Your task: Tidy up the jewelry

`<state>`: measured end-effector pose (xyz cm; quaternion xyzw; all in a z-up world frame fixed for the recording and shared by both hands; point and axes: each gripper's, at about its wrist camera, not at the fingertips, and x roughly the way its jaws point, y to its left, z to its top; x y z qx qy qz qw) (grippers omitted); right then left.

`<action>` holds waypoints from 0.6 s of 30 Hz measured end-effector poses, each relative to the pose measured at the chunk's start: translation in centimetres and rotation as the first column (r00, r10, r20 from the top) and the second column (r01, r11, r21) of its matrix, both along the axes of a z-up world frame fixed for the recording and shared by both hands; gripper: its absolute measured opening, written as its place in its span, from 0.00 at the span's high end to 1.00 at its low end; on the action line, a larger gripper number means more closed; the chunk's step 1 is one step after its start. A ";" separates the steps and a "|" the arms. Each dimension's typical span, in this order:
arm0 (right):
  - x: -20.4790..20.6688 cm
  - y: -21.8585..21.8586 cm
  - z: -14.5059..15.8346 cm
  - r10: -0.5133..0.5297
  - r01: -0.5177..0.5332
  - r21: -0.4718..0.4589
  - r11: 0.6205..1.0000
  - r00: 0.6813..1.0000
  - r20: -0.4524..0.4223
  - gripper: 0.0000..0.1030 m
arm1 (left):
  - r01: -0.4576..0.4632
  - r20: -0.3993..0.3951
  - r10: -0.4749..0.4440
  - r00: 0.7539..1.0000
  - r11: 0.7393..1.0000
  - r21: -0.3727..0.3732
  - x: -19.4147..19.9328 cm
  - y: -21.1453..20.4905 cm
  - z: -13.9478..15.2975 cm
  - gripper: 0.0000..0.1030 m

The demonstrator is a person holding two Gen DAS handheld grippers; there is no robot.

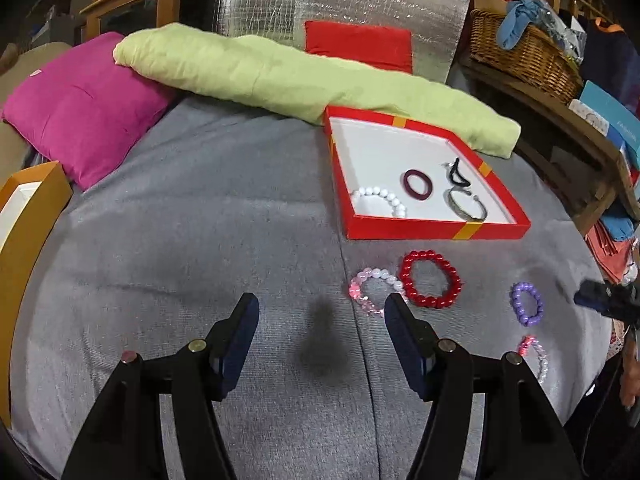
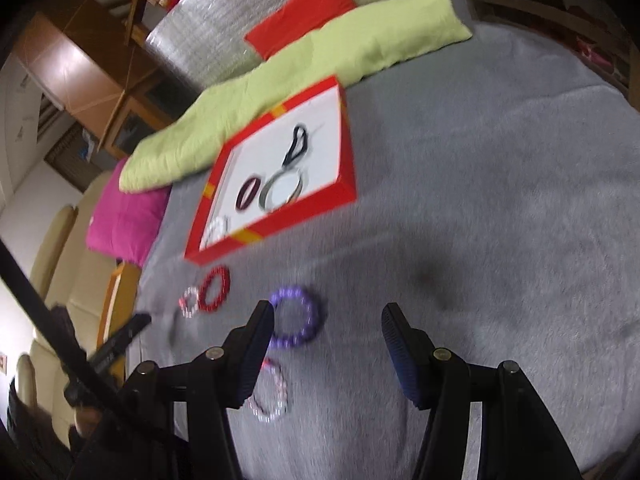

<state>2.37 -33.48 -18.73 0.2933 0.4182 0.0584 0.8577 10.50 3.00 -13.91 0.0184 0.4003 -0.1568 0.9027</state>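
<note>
Left tongs (image 1: pixel 322 312): black arms, dark blue ribbed pads, tilted downward over grey plush bedding (image 1: pixel 200 220); jaws apart, nothing between them.

Right tongs (image 2: pixel 326 320): same build, same downward tilt, jaws apart and empty; view blurred.

Pink-and-white beaded bracelet (image 1: pixel 374 290): round translucent beads, lying on the bedding just beyond the left tongs' right finger, partly hidden by it.

Red beaded bracelet (image 1: pixel 431 279): glossy round beads, touching the pink-and-white one on its far right side.

Purple beaded bracelet (image 2: pixel 296 318): glossy beads, just beside the right tongs' left finger, partly behind it.

Clear-and-pink bracelet (image 2: pixel 272 394): small beads, lying below the purple one, close to the right tongs' left arm.

Red tray box (image 1: pixel 436 228): shallow, square, white lining, gold bands on the rim, beyond the left tongs to the right. Holds a white pearl-like bracelet (image 1: pixel 382 200), dark maroon bangle (image 1: pixel 418 186), open silver cuff (image 1: pixel 468 204) and a black looped piece (image 1: pixel 458 174).

Green cushion (image 1: pixel 280 76): long, soft, crumpled cloth, behind the box.

Magenta pillow (image 1: pixel 84 104): square, stitched, far left.

Wicker basket (image 1: pixel 524 56): woven, far right.
</note>
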 end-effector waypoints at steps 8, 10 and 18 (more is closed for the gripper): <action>-1.1 5.8 -1.2 0.234 -0.236 -0.094 0.967 0.972 -0.037 0.42 | 0.013 -0.032 -0.012 0.999 0.999 0.031 0.9 -0.9 -1.1 0.36; -1.2 7.5 -1.4 0.282 -0.285 -0.135 0.949 0.958 -0.045 0.42 | 0.011 -0.042 -0.009 0.999 0.999 0.039 1.1 -0.9 -1.3 0.36; -1.5 11.8 -2.0 0.366 -0.369 -0.306 0.878 0.928 -0.068 0.38 | 0.011 -0.059 -0.007 0.998 0.998 0.056 1.6 -1.4 -1.8 0.36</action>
